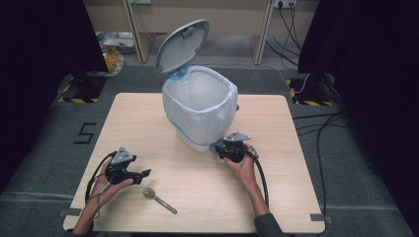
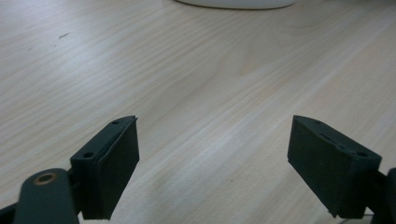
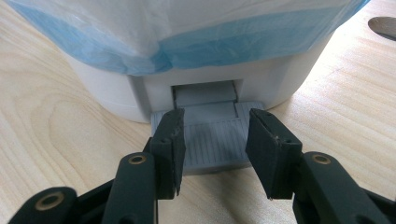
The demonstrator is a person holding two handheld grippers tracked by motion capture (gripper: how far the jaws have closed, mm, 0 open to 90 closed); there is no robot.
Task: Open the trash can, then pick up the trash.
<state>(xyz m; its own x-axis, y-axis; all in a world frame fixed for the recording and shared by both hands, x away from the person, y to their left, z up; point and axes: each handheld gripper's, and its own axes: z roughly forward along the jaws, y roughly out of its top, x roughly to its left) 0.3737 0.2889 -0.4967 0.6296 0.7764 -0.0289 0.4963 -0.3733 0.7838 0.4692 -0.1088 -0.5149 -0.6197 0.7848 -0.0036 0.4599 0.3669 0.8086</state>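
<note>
- A white pedal bin (image 1: 200, 106) stands upright near the middle of the wooden table (image 1: 148, 118), slightly toward the far side, lined with a white bag edged in blue (image 3: 187, 37).
- Its grey lid (image 1: 182, 45) is tilted up and open at the back.
- The bin's grey ribbed foot pedal (image 3: 212, 140) juts out at the base on the person's side.
- The right gripper (image 1: 221, 146), held in the right hand (image 1: 242, 165), sits right over the pedal; its jaws stand partly apart, one on each side above the pedal, clamping nothing.
- The left gripper (image 1: 144, 174), in the left hand (image 1: 106, 187), is low over bare table at the near left, jaws wide apart and empty.
- A metal spoon (image 1: 158, 199) lies on the table just beside the left gripper.
</note>
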